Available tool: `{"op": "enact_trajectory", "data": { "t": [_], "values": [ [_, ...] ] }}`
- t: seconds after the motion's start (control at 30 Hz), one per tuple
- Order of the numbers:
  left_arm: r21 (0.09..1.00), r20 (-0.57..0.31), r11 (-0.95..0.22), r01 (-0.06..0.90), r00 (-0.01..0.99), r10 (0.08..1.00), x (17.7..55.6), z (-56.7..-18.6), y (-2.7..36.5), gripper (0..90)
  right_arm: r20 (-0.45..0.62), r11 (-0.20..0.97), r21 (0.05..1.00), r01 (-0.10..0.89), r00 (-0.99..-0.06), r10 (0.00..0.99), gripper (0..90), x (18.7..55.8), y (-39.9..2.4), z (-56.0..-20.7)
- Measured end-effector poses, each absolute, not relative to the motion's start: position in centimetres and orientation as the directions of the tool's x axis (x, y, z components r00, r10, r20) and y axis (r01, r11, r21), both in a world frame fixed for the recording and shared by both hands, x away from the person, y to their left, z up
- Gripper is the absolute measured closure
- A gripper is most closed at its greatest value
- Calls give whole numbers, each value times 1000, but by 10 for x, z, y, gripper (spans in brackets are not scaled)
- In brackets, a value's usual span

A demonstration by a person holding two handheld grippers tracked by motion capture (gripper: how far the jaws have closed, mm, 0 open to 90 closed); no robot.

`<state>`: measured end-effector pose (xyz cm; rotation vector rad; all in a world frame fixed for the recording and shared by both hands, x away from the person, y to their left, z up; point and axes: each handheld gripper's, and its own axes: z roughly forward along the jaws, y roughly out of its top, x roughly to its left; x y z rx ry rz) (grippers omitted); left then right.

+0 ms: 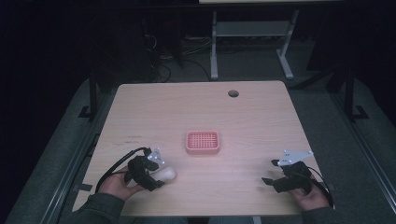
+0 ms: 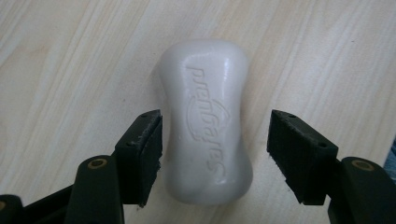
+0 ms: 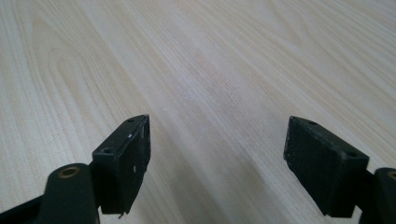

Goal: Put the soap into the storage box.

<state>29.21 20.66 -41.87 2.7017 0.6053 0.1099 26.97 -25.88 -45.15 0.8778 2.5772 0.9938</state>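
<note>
2 black jaws of the left gripper (image 2: 215, 154) straddling a white soap bar (image 2: 208, 121), lower centre of the left gripper view: one pad apparently just touching the bar's flank, the other well clear with bare wood between, so released, not yet clamped. No earlier look available, so nothing to say of motion. Same bar (image 1: 164, 174) lying flat on the wooden table (image 1: 196, 107) at lower left of the high view, poking out past the left gripper (image 1: 156, 179), with a pink slotted soap dish (image 1: 202, 142) near frame centre, apart from it. Right gripper (image 3: 217, 158) spread wide over bare tabletop, grasping nothing; seen at lower right of the high view (image 1: 271, 173).

Handling, judged: rigid and light, but smooth and rounded, probably slick; waisted shape with embossed lettering on top. Best taken across the narrow waist, pads square on the 2 long flanks, moderate squeeze. Too near a bulging end and likely to squirt out; too hard and likely to dent the surface.
</note>
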Motion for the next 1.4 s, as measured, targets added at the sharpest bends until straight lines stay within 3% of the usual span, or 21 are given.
{"op": "enact_trajectory", "data": {
  "t": [0.43,1.17,1.4],
  "values": [
    [303,-51,-862,406,910,411,306,-430,200,457,4,576,674,461,-783,622,227,269,-261,-452],
    [265,-11,-888,376,922,387,308,-430,194,493,-2,574,687,446,-788,615,228,269,-258,-449],
    [291,-30,-886,362,929,370,311,-423,189,494,-2,571,692,442,-790,614,228,269,-257,-449]
  ]
}}
